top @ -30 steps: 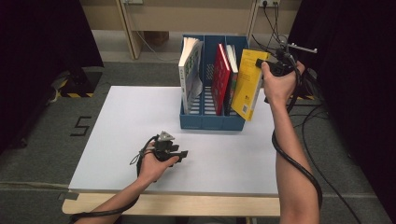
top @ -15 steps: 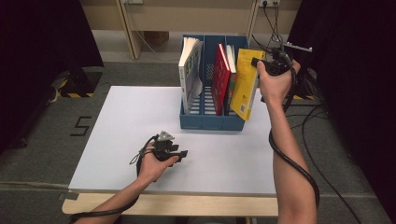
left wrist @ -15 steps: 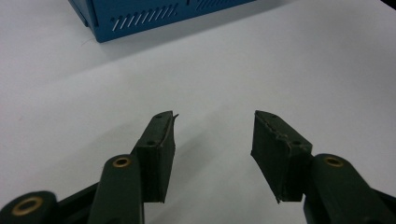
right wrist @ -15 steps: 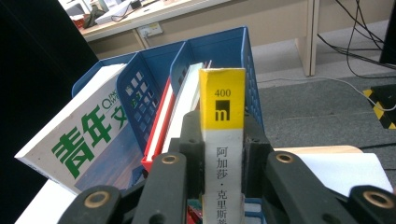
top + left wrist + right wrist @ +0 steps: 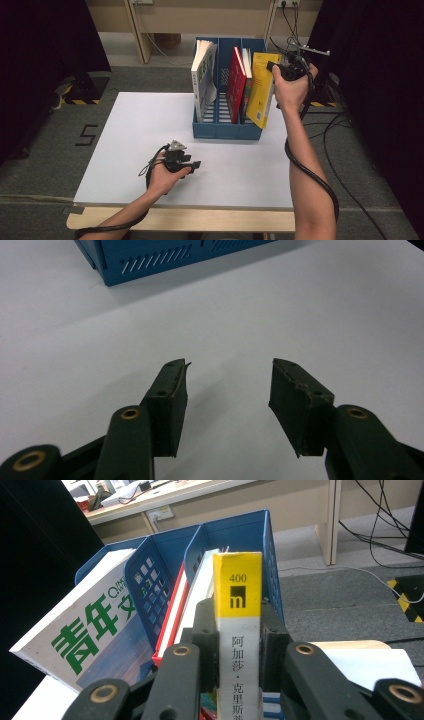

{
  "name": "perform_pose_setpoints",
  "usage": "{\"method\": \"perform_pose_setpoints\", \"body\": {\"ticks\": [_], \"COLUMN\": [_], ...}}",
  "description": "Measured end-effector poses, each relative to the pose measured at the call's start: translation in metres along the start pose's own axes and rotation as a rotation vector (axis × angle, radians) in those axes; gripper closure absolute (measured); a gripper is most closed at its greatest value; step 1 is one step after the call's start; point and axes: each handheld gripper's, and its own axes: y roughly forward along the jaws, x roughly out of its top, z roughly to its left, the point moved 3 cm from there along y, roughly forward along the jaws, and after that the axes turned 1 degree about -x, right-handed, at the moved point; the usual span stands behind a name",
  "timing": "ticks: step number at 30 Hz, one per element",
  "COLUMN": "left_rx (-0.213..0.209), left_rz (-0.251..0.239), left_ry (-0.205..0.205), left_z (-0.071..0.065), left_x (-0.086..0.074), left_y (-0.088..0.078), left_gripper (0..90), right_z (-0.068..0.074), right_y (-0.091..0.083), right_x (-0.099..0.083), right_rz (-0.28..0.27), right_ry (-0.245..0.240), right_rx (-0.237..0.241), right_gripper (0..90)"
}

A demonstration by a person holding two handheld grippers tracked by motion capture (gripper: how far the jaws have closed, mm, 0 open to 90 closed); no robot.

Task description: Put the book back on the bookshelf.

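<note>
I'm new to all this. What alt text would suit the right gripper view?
The right gripper has its two black jaws clamped on the spine of a yellow-and-white book, held at the blue plastic file rack. A white magazine with green lettering leans at left.

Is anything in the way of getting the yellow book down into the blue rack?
Possibly. The right gripper clamps the yellow book at the right end of the blue rack. A red book and a pale one already stand in the right slot, leaving little room beside them.
</note>
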Motion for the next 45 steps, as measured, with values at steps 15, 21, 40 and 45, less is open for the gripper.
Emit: {"method": "perform_pose_setpoints", "body": {"ticks": [15,21,40,45], "left_rx": [0.001,0.000,-0.001,-0.001], "left_rz": [0.001,0.004,0.005,0.009], "left_ry": [0.000,-0.002,-0.002,-0.003], "left_z": [0.000,0.000,0.001,0.001], "left_x": [0.000,-0.001,-0.001,-0.001], "left_y": [0.000,0.000,0.001,0.002], "left_gripper": [48.8,48.8,48.8,48.8], "right_z": [-0.001,0.001,-0.001,-0.001], "right_y": [0.003,0.006,0.017,0.020], "right_x": [0.003,0.003,-0.001,-0.002], "right_rz": [-0.038,-0.048,-0.054,-0.057], "right_ry": [-0.014,-0.016,-0.020,-0.028], "right_rx": [-0.020,-0.024,-0.029,-0.030], "right_gripper": [76.3,76.3,76.3,76.2]}}
